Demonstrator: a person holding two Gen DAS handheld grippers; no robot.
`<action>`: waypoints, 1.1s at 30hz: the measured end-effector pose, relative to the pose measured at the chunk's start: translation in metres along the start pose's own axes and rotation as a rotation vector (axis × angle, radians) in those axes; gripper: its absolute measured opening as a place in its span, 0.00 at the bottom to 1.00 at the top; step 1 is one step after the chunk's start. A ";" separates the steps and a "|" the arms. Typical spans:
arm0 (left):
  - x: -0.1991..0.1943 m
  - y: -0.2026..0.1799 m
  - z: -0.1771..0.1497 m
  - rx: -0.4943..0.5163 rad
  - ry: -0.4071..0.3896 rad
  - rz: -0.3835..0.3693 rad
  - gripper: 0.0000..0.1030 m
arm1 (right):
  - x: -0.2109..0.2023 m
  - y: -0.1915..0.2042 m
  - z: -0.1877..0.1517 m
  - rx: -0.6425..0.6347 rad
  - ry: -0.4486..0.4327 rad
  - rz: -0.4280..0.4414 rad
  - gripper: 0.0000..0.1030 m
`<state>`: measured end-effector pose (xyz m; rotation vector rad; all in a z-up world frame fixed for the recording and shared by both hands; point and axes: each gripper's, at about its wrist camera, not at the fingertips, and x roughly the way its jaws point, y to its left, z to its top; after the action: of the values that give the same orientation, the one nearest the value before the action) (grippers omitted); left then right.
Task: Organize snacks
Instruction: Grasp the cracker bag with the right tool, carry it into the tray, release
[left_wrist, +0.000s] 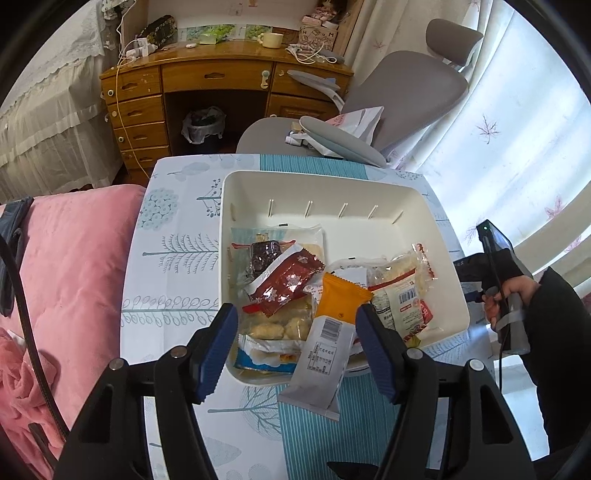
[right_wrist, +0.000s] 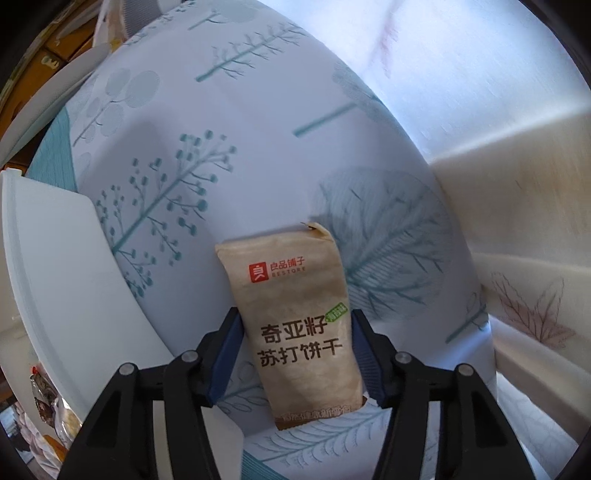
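Snacks fill the near half of a cream bin (left_wrist: 436, 221) that stands on a table (left_wrist: 173, 266) covered by a cloth printed with teal trees. Inside the bin lie a dark red packet (left_wrist: 286, 282), an orange packet (left_wrist: 341, 299), a clear bag with a barcode label (left_wrist: 400, 295), a clear pack of pale puffed pieces (left_wrist: 273, 325) and a blue-and-white wrapper (left_wrist: 264, 356) at the near wall. A silver packet (left_wrist: 321, 363) with a barcode leans over the bin's near rim, its lower end out on the table. The left gripper (left_wrist: 295, 349) hangs above that rim with its jaws about half open; the silver packet sits in the gap nearer the right-hand pad, and whether that pad touches it I cannot tell; the other pad stands clear. At the right edge of the left wrist view a hand (left_wrist: 496, 299) in a black sleeve holds the other tool's handle. In the right wrist view, the right gripper (right_wrist: 295, 352) points down at the table beside the bin's white wall (right_wrist: 55, 258), and a tan cracker packet (right_wrist: 299, 332) with Chinese print lies flat on the cloth between its jaws. Those jaws stand roughly half open, the pads flanking the packet's long edges; whether they press on it I cannot tell. A pink blanket (left_wrist: 74, 258) lies left of the table, with a wooden desk (left_wrist: 221, 77) and a grey chair (left_wrist: 406, 88) beyond.
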<state>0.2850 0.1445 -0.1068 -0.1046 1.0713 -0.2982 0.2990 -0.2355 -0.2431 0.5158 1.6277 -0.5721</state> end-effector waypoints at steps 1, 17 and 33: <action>0.000 0.000 -0.001 0.001 0.006 0.005 0.63 | 0.001 -0.002 0.000 0.005 0.005 -0.002 0.56; -0.012 0.005 -0.020 -0.055 0.034 0.014 0.70 | -0.074 -0.046 -0.078 0.031 -0.103 0.159 0.56; -0.058 -0.021 -0.039 -0.057 -0.048 0.061 0.79 | -0.176 0.038 -0.100 -0.386 -0.514 0.441 0.58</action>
<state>0.2216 0.1439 -0.0715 -0.1290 1.0335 -0.2089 0.2682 -0.1443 -0.0609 0.3807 1.0496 -0.0416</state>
